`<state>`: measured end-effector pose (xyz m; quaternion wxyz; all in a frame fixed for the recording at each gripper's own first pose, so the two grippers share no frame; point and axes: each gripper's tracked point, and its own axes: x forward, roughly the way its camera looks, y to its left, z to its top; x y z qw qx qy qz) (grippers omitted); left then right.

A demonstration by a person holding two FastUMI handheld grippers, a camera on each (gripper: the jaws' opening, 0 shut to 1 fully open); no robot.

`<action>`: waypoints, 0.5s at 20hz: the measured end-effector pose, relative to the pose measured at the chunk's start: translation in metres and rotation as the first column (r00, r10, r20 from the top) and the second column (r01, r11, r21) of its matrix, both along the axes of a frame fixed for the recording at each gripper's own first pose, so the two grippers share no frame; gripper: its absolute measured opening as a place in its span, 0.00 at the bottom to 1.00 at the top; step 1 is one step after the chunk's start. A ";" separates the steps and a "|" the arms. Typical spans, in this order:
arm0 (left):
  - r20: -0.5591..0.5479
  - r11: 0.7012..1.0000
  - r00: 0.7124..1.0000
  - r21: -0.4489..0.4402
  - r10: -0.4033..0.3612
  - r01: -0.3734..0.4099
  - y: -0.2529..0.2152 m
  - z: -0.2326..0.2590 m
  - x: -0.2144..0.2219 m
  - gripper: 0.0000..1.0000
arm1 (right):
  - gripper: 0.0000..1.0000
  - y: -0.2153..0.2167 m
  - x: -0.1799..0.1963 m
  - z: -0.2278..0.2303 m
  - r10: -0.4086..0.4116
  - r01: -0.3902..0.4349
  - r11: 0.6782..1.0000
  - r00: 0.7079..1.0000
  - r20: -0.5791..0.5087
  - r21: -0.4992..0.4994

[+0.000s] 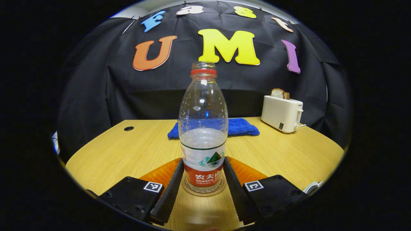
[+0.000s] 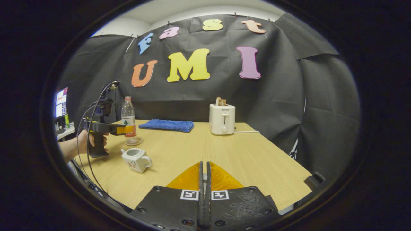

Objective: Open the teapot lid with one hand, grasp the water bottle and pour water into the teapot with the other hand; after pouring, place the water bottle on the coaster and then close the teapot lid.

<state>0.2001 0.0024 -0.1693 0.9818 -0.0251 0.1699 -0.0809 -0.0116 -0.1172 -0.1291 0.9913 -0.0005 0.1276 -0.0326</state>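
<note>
Two grippers, two states; the left gripper (image 1: 203, 189) has its jaws around the lower label of the water bottle (image 1: 203, 128), both fingers against its sides, so it looks grasped; the bottle stands upright on a clear coaster (image 1: 203, 192) between the jaws. The right gripper (image 2: 204, 192) is clenched on nothing, well apart from the white teapot (image 2: 135, 159), which sits ahead and to its left, lid seemingly on. By my judgement either the lid is unopened and pouring undone, or all is nearly finished.
</note>
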 end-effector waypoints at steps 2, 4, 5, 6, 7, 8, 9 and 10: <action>-0.002 1.000 1.000 0.004 -0.003 0.003 0.000 -0.001 0.000 0.77 | 0.00 0.000 0.000 0.000 0.000 0.000 1.000 1.000 -0.001 -0.001; -0.008 1.000 1.000 0.001 -0.003 0.003 0.001 -0.002 -0.001 0.81 | 0.00 0.001 -0.001 0.000 0.000 0.000 1.000 1.000 0.001 0.000; -0.009 1.000 1.000 -0.001 -0.001 0.001 0.001 -0.002 -0.002 0.82 | 0.00 0.001 -0.001 0.000 0.000 0.000 1.000 1.000 0.002 -0.001; -0.008 1.000 1.000 -0.002 0.001 -0.001 0.002 -0.002 -0.001 0.85 | 0.00 0.002 -0.001 0.001 0.002 -0.002 1.000 1.000 0.001 -0.001; -0.004 1.000 1.000 -0.006 0.003 -0.003 0.002 -0.001 -0.001 0.94 | 0.00 0.002 -0.001 0.000 0.003 -0.003 1.000 1.000 0.002 -0.002; -0.002 1.000 1.000 -0.009 0.002 -0.002 0.002 0.001 -0.002 1.00 | 0.00 0.002 -0.001 0.000 0.002 -0.002 1.000 1.000 0.002 -0.003; -0.002 1.000 1.000 -0.010 0.003 -0.003 0.002 0.001 -0.004 1.00 | 0.00 0.002 -0.001 0.000 0.003 -0.003 1.000 1.000 0.002 -0.002; -0.001 1.000 1.000 -0.011 0.006 -0.006 0.003 0.001 -0.003 1.00 | 0.00 0.004 -0.001 0.001 0.003 -0.003 1.000 1.000 0.002 0.000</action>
